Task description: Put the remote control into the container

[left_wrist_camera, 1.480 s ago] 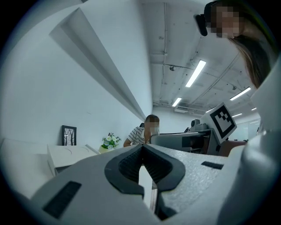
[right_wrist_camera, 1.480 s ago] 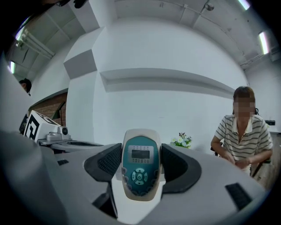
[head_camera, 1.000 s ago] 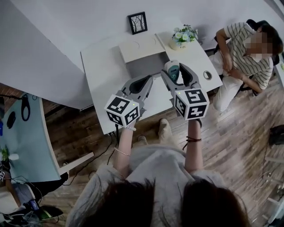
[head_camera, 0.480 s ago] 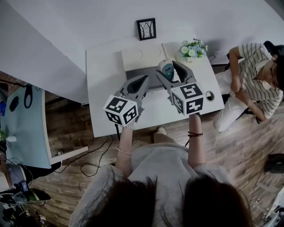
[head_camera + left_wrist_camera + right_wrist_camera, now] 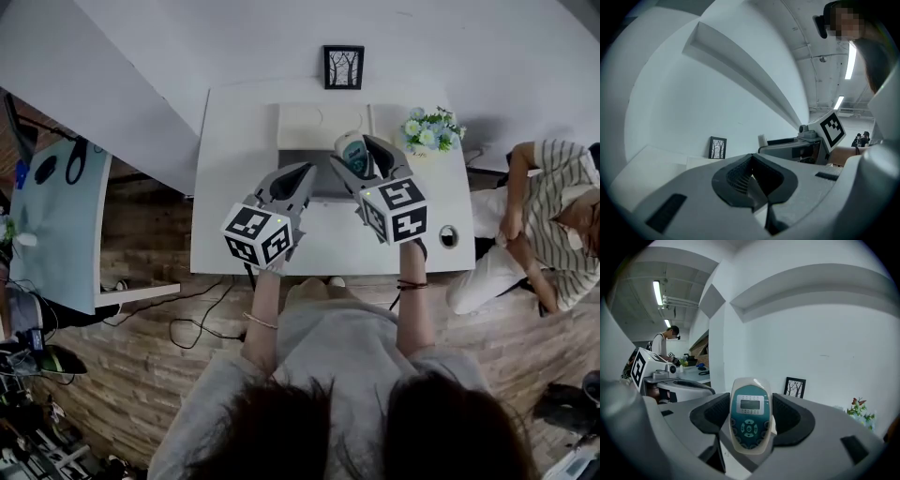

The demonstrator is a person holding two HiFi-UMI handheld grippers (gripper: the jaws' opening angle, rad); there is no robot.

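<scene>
My right claw (image 5: 361, 152): shut on the white-and-teal oval remote control (image 5: 750, 414), its screen and buttons facing my camera.
Remote's place: between my jaws; from the head view, over the right end of the shallow white-and-grey container (image 5: 298, 159).
My left claw (image 5: 752, 183): jaws together, nothing held.
White worktop (image 5: 225, 187): carries the container.

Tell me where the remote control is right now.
The remote control is clamped in the jaws of the right gripper; in the head view it shows over the right end of the container, left of the flowers.
</scene>
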